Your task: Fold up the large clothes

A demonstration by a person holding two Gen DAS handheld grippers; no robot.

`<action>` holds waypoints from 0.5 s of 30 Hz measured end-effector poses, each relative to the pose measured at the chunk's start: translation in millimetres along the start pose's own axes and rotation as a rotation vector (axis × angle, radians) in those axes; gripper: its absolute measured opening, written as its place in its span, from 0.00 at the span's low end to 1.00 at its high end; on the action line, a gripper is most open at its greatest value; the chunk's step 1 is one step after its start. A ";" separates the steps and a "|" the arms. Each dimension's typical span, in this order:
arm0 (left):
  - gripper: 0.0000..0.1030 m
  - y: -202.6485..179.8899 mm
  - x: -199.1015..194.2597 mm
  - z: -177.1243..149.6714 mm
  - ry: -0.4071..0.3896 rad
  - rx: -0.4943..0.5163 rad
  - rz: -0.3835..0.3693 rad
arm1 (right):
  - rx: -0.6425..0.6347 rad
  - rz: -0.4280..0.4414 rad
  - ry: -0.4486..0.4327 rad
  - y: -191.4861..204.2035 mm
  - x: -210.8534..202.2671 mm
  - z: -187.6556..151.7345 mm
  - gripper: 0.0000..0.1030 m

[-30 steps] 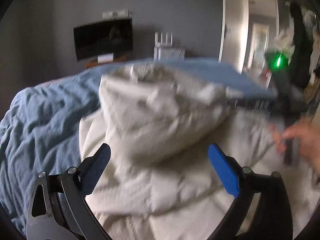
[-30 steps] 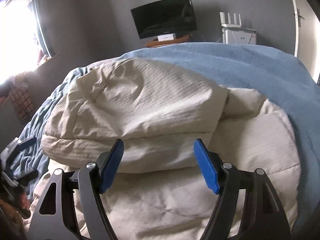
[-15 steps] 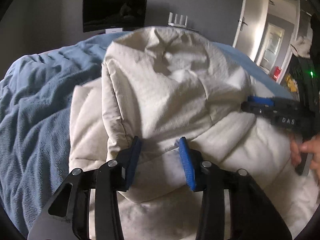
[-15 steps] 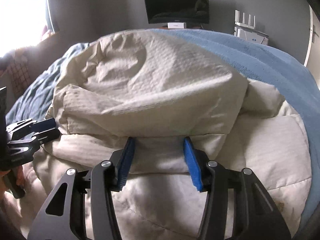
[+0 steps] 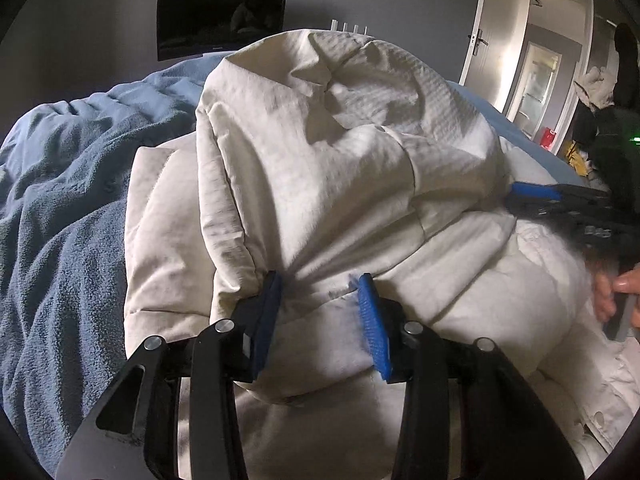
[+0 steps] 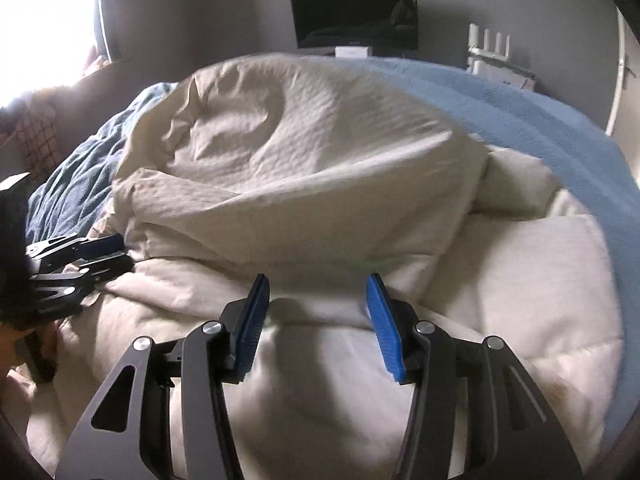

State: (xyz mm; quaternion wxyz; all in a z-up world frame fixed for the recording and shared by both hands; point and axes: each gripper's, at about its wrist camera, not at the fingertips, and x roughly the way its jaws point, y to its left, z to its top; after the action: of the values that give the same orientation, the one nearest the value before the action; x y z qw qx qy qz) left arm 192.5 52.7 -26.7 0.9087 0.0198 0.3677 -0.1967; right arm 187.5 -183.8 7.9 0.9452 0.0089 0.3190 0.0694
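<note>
A large cream puffer jacket (image 5: pixel 340 168) lies bunched on a blue blanket (image 5: pixel 60 220), one part folded over the rest. My left gripper (image 5: pixel 320 292) has its blue pads pressed into a fold of the jacket, jaws narrowed on the cloth. My right gripper (image 6: pixel 316 292) sits at the edge of the folded part (image 6: pixel 304 152), jaws partly closed with cloth between the pads. Each gripper shows in the other's view: the right one at the right edge (image 5: pixel 560 204), the left one at the left edge (image 6: pixel 80 256).
A dark TV (image 6: pixel 354 14) hangs on the grey wall behind the bed, with a white router (image 6: pixel 492 52) beside it. A door (image 5: pixel 532 76) stands open at the right. A bright window (image 6: pixel 44 24) is at the left.
Both grippers moved forward to the folded edge of the jacket and their jaws narrowed from wide open onto the cloth. The folded part now bulges higher.
</note>
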 end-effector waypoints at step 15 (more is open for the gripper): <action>0.43 -5.6 -4.7 -1.7 -0.024 0.017 -0.002 | 0.275 -0.020 0.207 -99.5 -67.4 -63.2 0.68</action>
State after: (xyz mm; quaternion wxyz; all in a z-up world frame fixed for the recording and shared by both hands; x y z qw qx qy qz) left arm 186.2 49.4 -24.1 0.9127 0.0247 0.3550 -0.2008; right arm 108.8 -293.3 -7.9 0.8979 0.1277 0.4210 0.0162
